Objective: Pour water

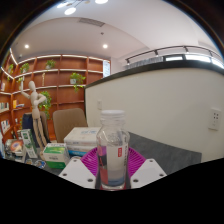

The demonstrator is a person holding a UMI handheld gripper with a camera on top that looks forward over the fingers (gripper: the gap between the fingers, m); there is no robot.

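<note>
Upright for now, a clear water bottle is being held steady between the gripper fingers, awaiting pouring.

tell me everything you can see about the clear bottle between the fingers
The clear plastic bottle stands upright between the gripper fingers, whose magenta pads sit close at both its sides. It has a wide neck, transparent walls and a red-marked label band on its lower half. Whether it has a cap or holds water cannot be told. Its base is hidden, so what it rests on is unclear. A white box sits behind it.
</note>
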